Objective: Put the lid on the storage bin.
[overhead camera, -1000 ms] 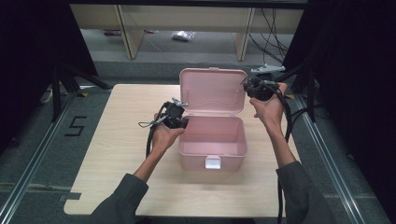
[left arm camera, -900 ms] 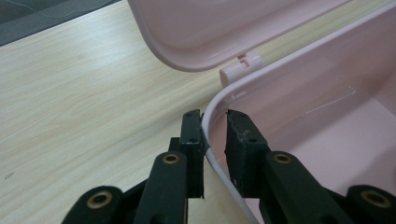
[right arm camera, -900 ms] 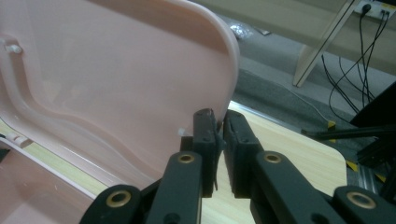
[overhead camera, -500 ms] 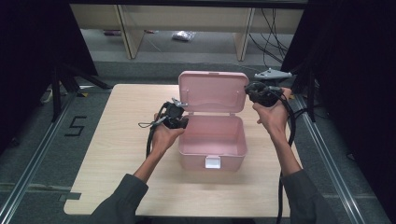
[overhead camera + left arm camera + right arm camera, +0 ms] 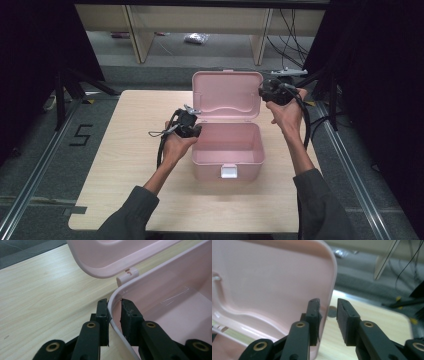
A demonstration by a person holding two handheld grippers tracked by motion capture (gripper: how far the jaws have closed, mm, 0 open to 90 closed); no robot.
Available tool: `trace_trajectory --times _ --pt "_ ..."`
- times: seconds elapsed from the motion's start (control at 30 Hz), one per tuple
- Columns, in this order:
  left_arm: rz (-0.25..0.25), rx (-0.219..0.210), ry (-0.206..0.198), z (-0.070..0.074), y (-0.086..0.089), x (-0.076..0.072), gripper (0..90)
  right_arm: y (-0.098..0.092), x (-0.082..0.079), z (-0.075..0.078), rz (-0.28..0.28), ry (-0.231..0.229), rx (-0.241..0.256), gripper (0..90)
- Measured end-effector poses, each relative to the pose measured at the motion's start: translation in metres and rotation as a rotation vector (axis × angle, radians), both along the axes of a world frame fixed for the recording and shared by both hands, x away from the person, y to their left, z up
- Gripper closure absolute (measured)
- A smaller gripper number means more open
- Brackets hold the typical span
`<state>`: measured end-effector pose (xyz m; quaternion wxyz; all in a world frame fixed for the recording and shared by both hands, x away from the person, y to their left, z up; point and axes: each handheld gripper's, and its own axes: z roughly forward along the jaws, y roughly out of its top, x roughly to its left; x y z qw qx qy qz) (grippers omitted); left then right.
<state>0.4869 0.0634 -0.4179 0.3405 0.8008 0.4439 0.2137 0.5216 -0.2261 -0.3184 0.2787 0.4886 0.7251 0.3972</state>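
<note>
On table, mid: pink box (image 5: 227, 150), open, lid (image 5: 227, 95) standing up at the back, inside bare
Left gripper (image 5: 187, 125): at box's left wall near the hinge; fingers (image 5: 102, 320) straddle the rim (image 5: 113, 300), one outside, one inside, small gap on the inner side, so not fully clamped
Right gripper (image 5: 272, 91): at lid's right edge; fingers (image 5: 313, 315) spread either side of the edge, not pinching
Handling guess: thin hard plastic, light, smooth and a bit slippery, walls may flex
Best hold: rim or lid edge; steady the base while the lid swings
</note>
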Motion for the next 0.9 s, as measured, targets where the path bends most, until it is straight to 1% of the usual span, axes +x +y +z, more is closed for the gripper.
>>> trace_trajectory --times 0.03,0.07,0.1,0.13,0.17,0.23,0.27,0.3,0.33,0.43,0.47,0.53,0.57,0.6,0.63,0.7,0.73,0.77,0.83,0.87,0.9 --pt "0.001 0.001 -0.003 0.0 -0.001 0.0 76.6 0.0 0.005 -0.004 -0.004 0.023 0.017 72.7" --pt "0.0 0.001 -0.003 0.0 -0.001 0.0 76.5 0.0 0.012 -0.008 0.008 0.035 0.025 74.8" --pt "-0.001 0.001 -0.003 0.0 0.0 0.0 76.5 0.001 0.017 -0.012 0.009 0.045 0.066 79.4" --pt "0.0 0.0 -0.002 0.0 0.0 0.0 76.5 0.0 0.019 -0.013 0.007 0.045 0.061 82.8" --pt "0.0 -0.001 -0.002 0.0 0.0 0.0 76.5 0.0 0.021 -0.014 0.003 0.033 0.045 85.5" --pt "0.001 -0.002 -0.002 0.0 -0.001 0.0 76.4 0.0 0.022 -0.015 -0.005 0.045 0.055 86.2" --pt "0.001 0.0 -0.003 0.0 -0.001 0.0 76.4 0.0 0.022 -0.014 -0.002 0.04 0.038 86.2" --pt "0.0 0.001 -0.003 0.0 0.0 0.0 76.4 0.002 0.021 -0.013 -0.011 0.047 0.033 86.1" --pt "0.001 0.002 -0.004 0.0 0.0 0.0 76.3 0.005 0.019 -0.013 -0.017 0.031 0.02 86.2" --pt "0.002 0.002 -0.004 0.0 0.0 0.0 76.3 0.005 0.015 -0.01 -0.013 0.025 0.0 86.2" --pt "0.003 0.002 -0.004 0.0 0.0 0.0 76.3 0.006 0.014 -0.01 -0.012 0.022 0.003 86.2" --pt "0.006 0.002 -0.003 0.0 -0.001 0.0 76.2 0.006 0.01 -0.008 -0.013 0.015 -0.019 86.2" --pt "0.008 0.002 -0.005 0.0 -0.001 0.0 76.1 0.007 0.008 -0.008 -0.024 0.019 -0.006 86.2" --pt "0.009 0.001 -0.006 0.0 -0.001 0.0 76.1 0.008 0.007 -0.008 -0.017 0.012 -0.009 86.2" --pt "0.011 0.0 -0.006 -0.001 -0.001 -0.001 76.1 0.007 0.005 -0.007 -0.01 -0.002 -0.025 86.2" --pt "0.015 -0.002 -0.006 -0.001 -0.002 -0.001 76.0 0.007 0.0 -0.007 -0.014 -0.016 -0.027 86.2" --pt "0.018 0.001 -0.004 0.0 -0.002 -0.001 76.0 0.007 -0.002 -0.006 -0.011 -0.015 -0.028 86.2" --pt "0.022 0.005 -0.004 0.0 -0.002 -0.001 75.9 0.007 -0.005 -0.006 -0.003 -0.023 -0.022 86.2" --pt "0.024 0.001 -0.003 0.0 -0.003 -0.001 75.8 0.004 -0.01 -0.005 0.001 -0.031 -0.032 86.3" --pt "0.025 -0.002 -0.011 -0.001 -0.003 -0.001 75.8 0.004 -0.013 -0.006 -0.002 -0.038 -0.026 86.3" --pt "0.025 -0.002 -0.011 -0.001 -0.004 -0.001 75.7 0.004 -0.016 -0.006 -0.004 -0.037 -0.014 86.4"
